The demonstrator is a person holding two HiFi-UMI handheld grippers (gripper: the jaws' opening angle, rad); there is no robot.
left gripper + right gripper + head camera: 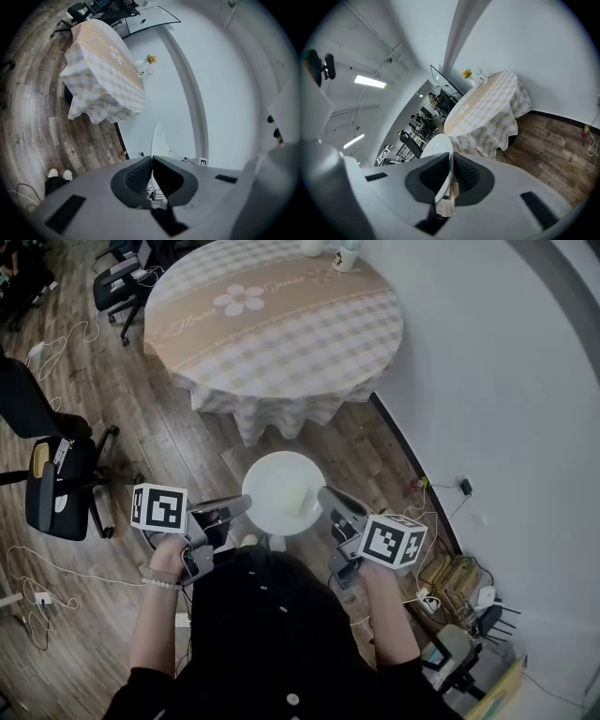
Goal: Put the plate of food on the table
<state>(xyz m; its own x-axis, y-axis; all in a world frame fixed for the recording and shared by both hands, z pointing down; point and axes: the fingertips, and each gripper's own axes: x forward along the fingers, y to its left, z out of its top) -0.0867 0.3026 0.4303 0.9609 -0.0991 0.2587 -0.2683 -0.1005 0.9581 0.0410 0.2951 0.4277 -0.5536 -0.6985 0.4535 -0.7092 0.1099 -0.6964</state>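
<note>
Head view: you hold the white plate (277, 486) level between both tools, above the wood floor (169, 442) and short of the near edge of the table (281, 343). The left gripper (236, 509) is clamped on the plate's left rim and the right gripper (328, 498) on its right rim; each gripper view shows the jaws nipped onto that thin rim. A pale piece of food (298, 502) sits on the plate. Judgement: pickup done, plate mid-carry. Approach and set-down on the checked cloth remain.
</note>
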